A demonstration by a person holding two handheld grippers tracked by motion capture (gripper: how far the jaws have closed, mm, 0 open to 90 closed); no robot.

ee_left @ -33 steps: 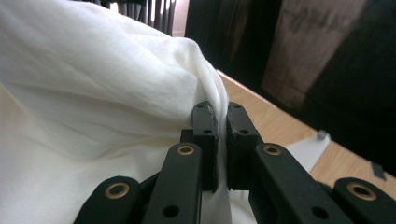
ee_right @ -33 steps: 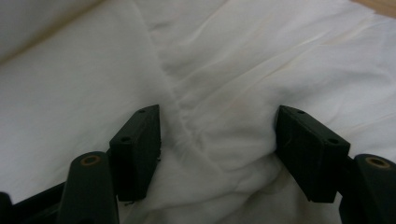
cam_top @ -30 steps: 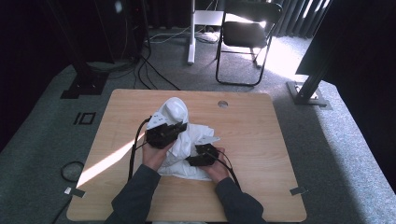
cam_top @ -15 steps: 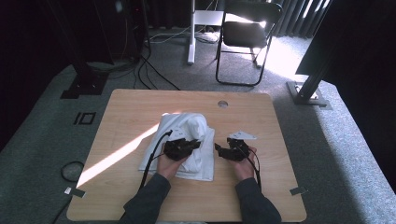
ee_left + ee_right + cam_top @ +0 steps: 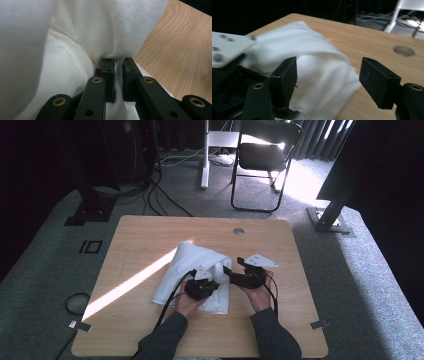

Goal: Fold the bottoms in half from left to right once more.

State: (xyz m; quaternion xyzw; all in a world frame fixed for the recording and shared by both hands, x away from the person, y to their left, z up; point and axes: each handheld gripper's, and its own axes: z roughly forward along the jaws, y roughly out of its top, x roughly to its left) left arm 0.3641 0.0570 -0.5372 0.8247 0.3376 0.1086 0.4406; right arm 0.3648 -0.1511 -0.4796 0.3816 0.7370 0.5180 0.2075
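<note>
Left gripper (image 5: 117,66) is clamped on a fold of the white cloth (image 5: 192,265) near the table's (image 5: 150,230) middle, while right gripper (image 5: 328,82) (jaws apart, nothing pinched) faces the cloth's right edge.
</note>
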